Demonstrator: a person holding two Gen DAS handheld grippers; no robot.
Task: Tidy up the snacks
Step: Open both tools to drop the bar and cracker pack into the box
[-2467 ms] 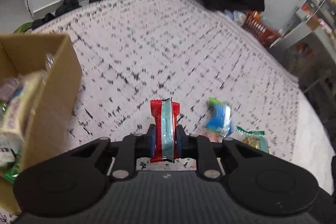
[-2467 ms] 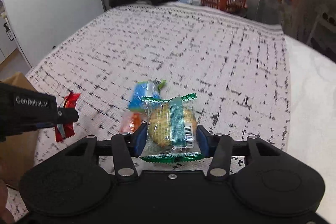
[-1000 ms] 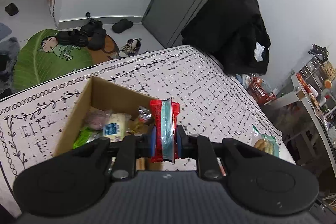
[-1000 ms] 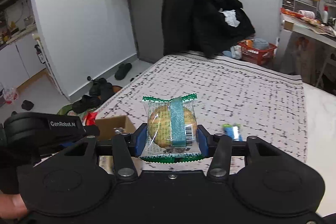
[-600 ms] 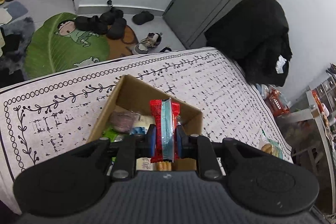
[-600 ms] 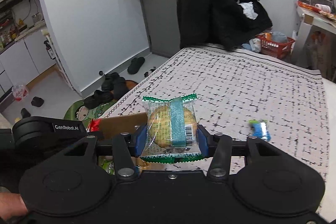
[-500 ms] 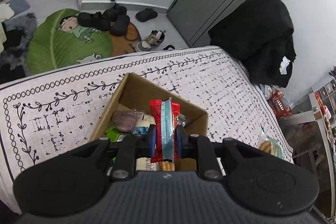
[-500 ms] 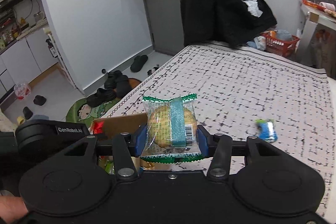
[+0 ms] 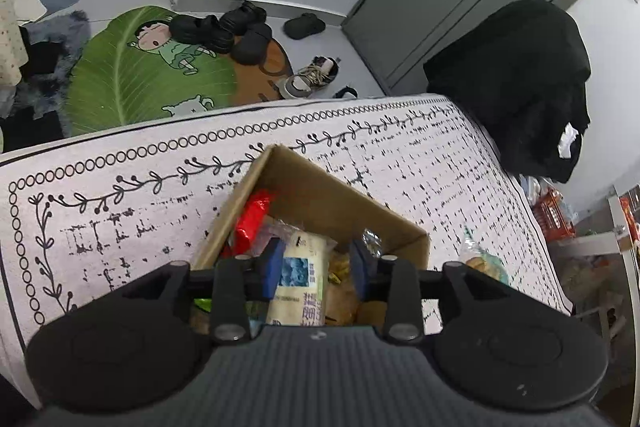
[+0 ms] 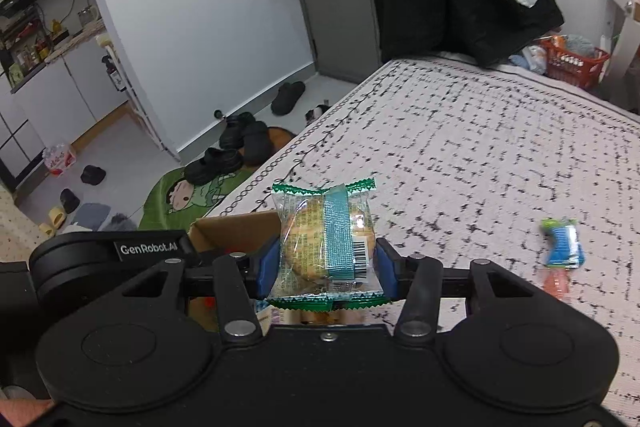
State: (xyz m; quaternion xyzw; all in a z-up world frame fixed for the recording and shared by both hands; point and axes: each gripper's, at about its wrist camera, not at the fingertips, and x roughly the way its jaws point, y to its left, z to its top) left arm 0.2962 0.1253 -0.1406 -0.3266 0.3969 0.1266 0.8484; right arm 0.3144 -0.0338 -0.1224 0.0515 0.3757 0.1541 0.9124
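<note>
Slippers (image 9: 224, 29) and a leaf-shaped mat (image 9: 132, 75) are lying on the floor beyond the patterned tablecloth (image 9: 120, 195). Sitting on it, the cardboard box (image 9: 320, 195) is holding a red packet (image 9: 250, 223) and a white packet (image 9: 298, 279). Over it, the left gripper (image 9: 316, 261) is opening, pinching nothing. The right gripper (image 10: 326, 263) is clamping a wrapped cookie (image 10: 326, 235); a blue packet (image 10: 562, 243) is lying well apart.

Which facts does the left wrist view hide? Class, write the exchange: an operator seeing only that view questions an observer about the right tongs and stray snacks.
Operator: Are the right tongs carrying anything?
Observer: Yes, the right tongs are shut on a green-edged cake packet.
Operator: Any snacks lying outside the cardboard box?
Observer: A blue packet lies on the patterned cover, to the right of those tongs.
</note>
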